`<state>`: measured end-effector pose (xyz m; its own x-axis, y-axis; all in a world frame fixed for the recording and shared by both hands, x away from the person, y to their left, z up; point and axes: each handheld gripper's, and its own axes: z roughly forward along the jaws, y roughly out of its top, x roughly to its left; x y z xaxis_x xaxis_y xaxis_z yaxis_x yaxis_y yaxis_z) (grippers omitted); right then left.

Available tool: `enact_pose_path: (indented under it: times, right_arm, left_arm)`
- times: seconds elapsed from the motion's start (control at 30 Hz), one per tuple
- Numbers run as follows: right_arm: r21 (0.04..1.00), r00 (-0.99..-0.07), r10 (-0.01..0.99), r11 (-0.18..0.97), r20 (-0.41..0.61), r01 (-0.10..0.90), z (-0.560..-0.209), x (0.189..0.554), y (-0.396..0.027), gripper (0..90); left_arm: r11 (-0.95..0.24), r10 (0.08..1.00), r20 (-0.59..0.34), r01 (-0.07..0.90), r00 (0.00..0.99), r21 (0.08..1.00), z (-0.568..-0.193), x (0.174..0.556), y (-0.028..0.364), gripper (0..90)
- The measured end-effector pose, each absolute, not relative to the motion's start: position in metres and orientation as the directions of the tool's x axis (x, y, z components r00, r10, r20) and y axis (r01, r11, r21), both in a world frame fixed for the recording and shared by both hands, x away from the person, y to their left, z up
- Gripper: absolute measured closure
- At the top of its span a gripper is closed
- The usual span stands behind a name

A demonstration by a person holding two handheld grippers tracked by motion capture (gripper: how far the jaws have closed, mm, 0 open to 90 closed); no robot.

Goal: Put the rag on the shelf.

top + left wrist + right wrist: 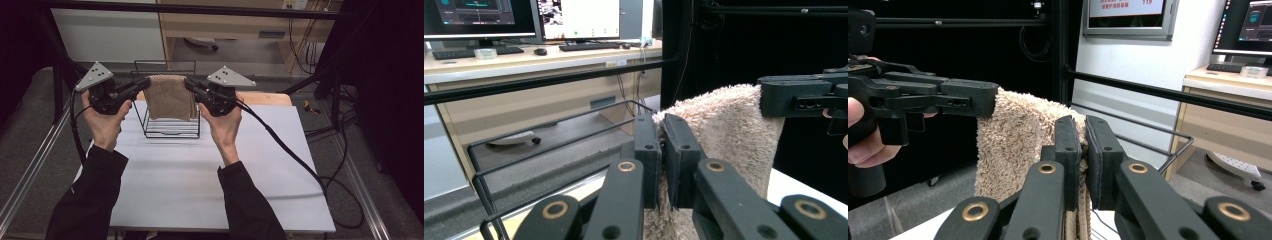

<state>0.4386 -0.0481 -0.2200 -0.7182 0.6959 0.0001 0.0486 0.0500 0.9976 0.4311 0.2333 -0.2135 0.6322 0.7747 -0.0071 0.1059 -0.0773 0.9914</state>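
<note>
You have a beige towel (170, 97) stretched between both tongs above a black wire rack (170, 127) that stands at the far middle of the white desk (210, 180). Your left tongs (145, 82) pinch the towel's upper left corner, and in the left gripper view those tongs (663, 150) have their 2 jaws pressed nearly together with the towel (724, 135) caught in the thin gap between the pads. Your right tongs (189, 84) pinch the upper right corner; in the right gripper view those tongs (1083, 150) are likewise clamped tight, with folds of the towel (1018, 145) running down between the jaws. The towel hangs as a folded panel from that top edge, its lower part dropping in front of the rack's upper rail and down toward the rack's wire base. Your left hand (105, 120) and right hand (225, 125) hold the tools at about the same height, one on each side of the rack, with the grey 3-cornered plates tilted outward on top. A black cable (295, 155) trails from the right tool across the desk and off its right edge. Beyond the desk you can see a wooden counter with monitors (524, 17) and a keyboard.
</note>
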Motion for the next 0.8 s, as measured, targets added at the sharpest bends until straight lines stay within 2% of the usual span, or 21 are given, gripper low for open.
enact_pose_path:
  times: [0.8]
  right_arm:
    - [0.999, -0.714, 0.7, 0.035, -0.027, -0.003, -0.188, 0.457, -0.037, 85.1]
  left_arm:
    - [-0.045, 0.793, 0.005, 0.05, 0.609, 0.998, -0.186, 0.446, 0.243, 84.8]
